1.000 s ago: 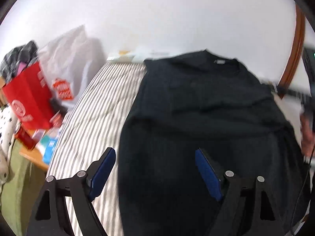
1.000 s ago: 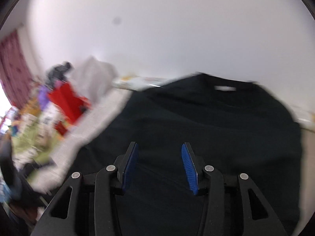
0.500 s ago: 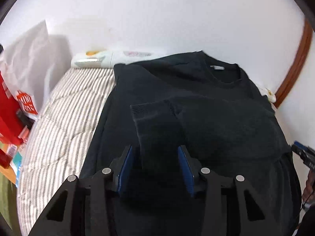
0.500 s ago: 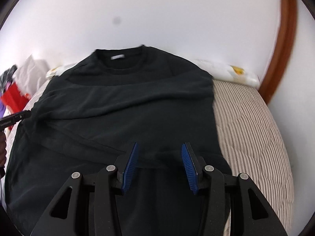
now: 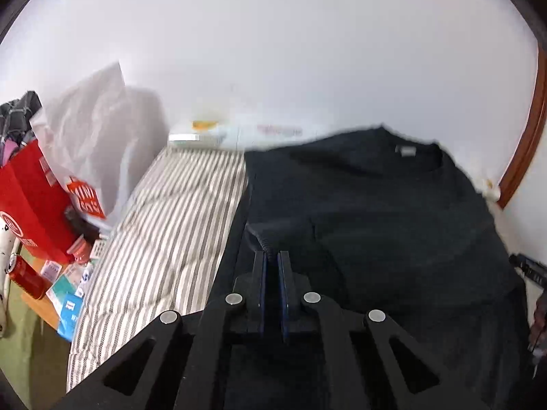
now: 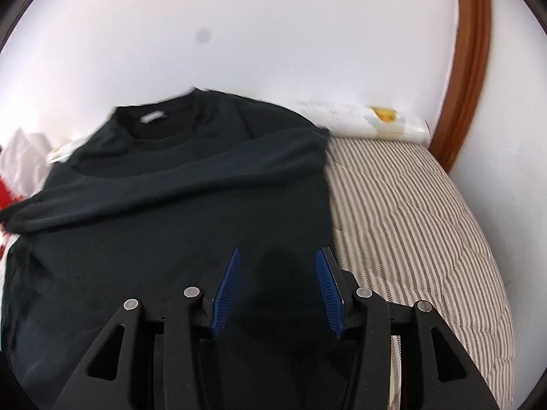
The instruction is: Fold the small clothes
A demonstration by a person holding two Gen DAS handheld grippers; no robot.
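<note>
Black sweater [image 5: 393, 212] lying on bed [image 6: 410, 205]: your left hand-held gripper [image 5: 270, 266] is clenching sleeve cuff, right hand-held gripper [image 6: 277, 283] hovering released; next, likely carrying sleeve across.

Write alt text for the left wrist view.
The left gripper is shut on a dark ribbed sleeve cuff of a black sweater spread on a striped mattress. A red bag stands at left.
</note>
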